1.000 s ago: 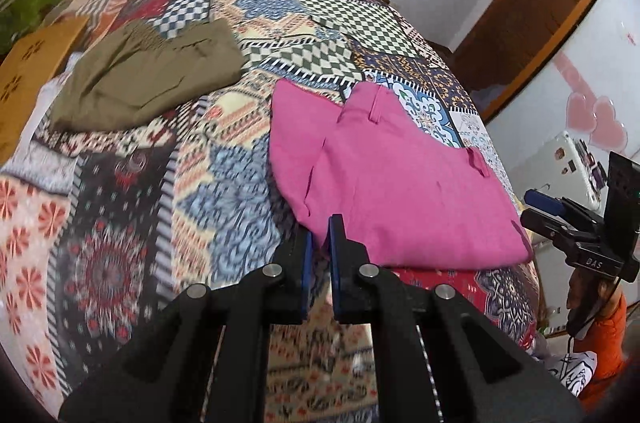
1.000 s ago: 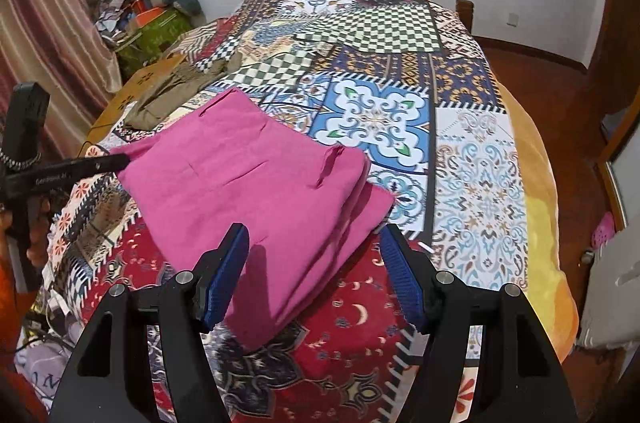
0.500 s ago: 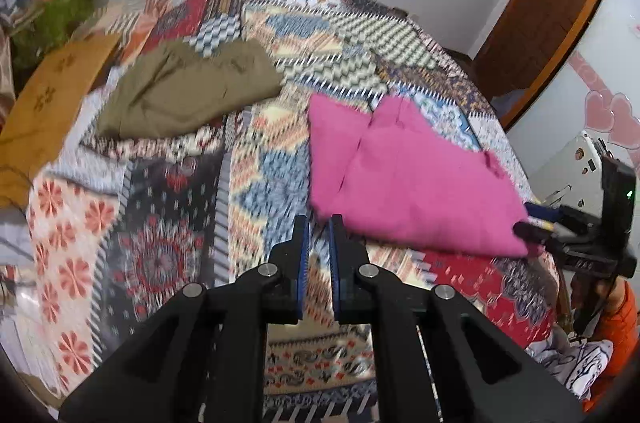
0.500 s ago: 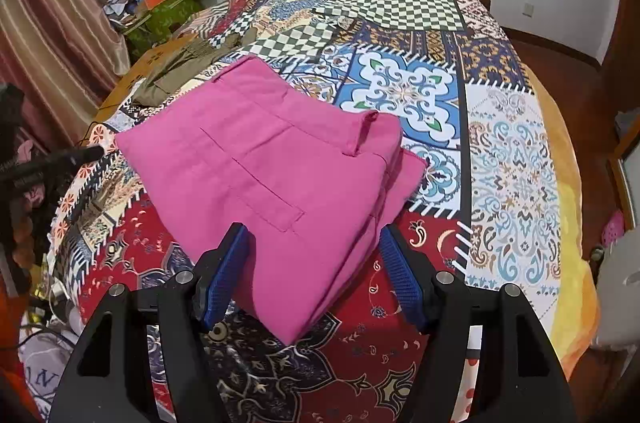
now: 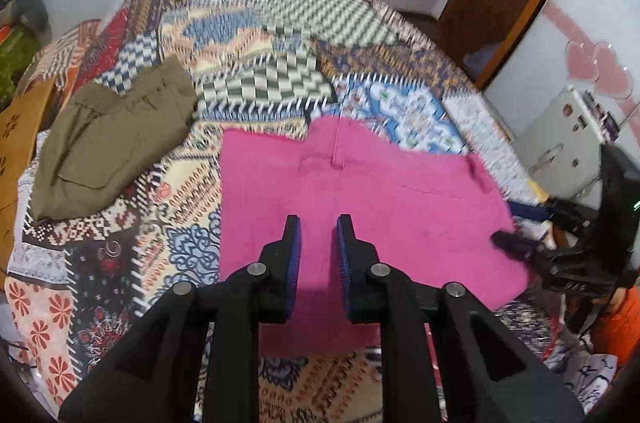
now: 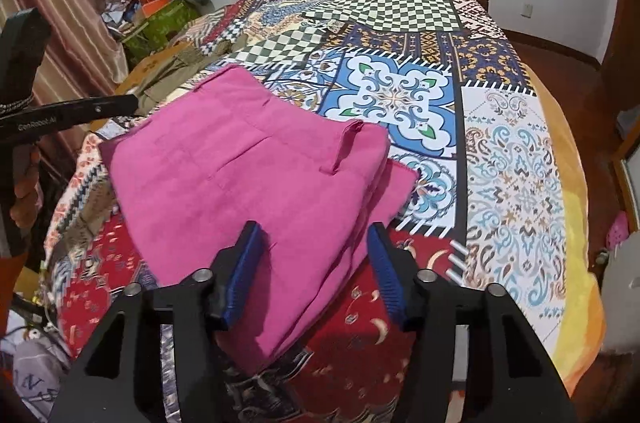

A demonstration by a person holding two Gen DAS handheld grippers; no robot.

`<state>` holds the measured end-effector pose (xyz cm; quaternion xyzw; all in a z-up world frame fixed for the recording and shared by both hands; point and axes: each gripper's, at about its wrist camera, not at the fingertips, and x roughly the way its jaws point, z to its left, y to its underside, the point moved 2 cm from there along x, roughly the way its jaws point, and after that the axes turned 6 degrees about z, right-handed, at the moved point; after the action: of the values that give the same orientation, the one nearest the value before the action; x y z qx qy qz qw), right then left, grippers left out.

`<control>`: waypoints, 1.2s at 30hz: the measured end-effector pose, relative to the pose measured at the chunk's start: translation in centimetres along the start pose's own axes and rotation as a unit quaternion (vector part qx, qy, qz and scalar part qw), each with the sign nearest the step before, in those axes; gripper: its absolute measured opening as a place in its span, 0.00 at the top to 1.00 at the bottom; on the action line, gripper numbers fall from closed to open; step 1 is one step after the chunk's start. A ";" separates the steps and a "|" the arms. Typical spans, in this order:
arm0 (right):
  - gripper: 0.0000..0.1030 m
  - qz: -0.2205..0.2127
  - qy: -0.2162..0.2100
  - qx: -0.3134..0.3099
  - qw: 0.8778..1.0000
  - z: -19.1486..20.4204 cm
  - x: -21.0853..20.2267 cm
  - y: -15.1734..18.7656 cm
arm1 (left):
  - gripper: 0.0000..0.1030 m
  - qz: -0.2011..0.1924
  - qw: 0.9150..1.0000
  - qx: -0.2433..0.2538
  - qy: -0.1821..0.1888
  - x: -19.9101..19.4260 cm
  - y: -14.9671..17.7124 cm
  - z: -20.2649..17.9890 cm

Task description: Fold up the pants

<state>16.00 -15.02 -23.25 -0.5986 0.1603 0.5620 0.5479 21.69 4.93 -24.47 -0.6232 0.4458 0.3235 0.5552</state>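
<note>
1. The bed (image 6: 516, 159), spread with a patchwork-print cover, filled most of both views and carried every garment.
2. The pink pants (image 5: 360, 191) (image 6: 224, 183) lay folded into a flat stack near the foot edge of the bed, waistband side towards the headboard end, with a belt loop standing up at the corner nearest the blue-and-white medallion patch.
3. The olive pants (image 5: 108, 139) lay folded further up the bed than the pink pants and well apart from them, towards the curtain side.
4. The left tool (image 5: 318, 235) hovered over the near edge of the pink pants; its jaws had just been opening and stood slightly parted, with nothing between the pads. The left-wrist view was blurred.
5. The right tool (image 6: 314, 243) stood over the near corner of the pink pants; its jaws had just been closing and were still about half open, with the folded corner lying below the gap. The pads did not press on the cloth.
6. A white appliance (image 5: 560, 143) stood beyond the foot of the bed, past the pink pants, with stickers on its face too small to read.
7. In the right-wrist view, the left tool's black side arm (image 6: 68, 113), reaching towards the pink pants, bore pale lettering that read about "GenRobot.AI".
</note>
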 end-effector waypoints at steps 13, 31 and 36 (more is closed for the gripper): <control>0.53 0.005 0.003 -0.001 1.000 -2.0 2.2 -2.3 | 0.65 0.003 1.000 -0.023 0.006 1.3 2.9 2.0; 0.52 0.008 0.010 0.016 1.000 -3.4 1.4 -2.9 | 0.65 0.006 0.998 -0.044 -0.037 -0.3 5.3 3.4; 0.52 0.006 0.018 0.023 1.000 -3.5 -0.5 -2.2 | 0.64 -0.004 0.997 -0.036 -0.075 -1.6 4.6 3.6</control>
<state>19.38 -17.39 -22.57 -0.5947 0.1868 0.5505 0.5553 17.22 8.79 -25.51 -0.6191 0.3882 0.3827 0.5653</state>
